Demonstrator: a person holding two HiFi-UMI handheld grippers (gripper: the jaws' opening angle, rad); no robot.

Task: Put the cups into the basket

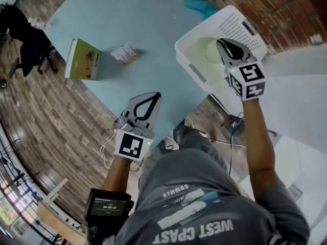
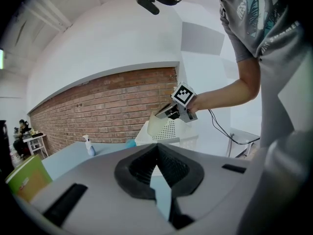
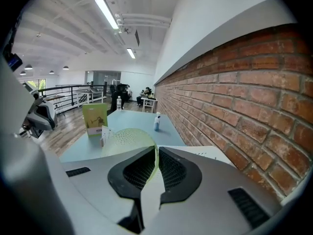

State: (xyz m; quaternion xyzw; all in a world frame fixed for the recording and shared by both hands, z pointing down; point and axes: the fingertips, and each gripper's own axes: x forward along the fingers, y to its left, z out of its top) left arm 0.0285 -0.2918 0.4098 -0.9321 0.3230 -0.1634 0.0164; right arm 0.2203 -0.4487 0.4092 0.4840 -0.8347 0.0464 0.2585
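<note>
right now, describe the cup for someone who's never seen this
Find the light blue table, then the white perforated basket at its right edge. Over it the right gripper pinches the cup: pale green and see-through, unlike the white basket.

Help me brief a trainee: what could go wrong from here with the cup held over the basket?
1. The right tool pinches the pale green cup by its thin wall only; it could flex and slip early.
2. The cup hangs above the white basket, not yet inside; dropped from there, it might bounce out.
3. The basket sits at the edge of the table; a knock could shift it off.
</note>
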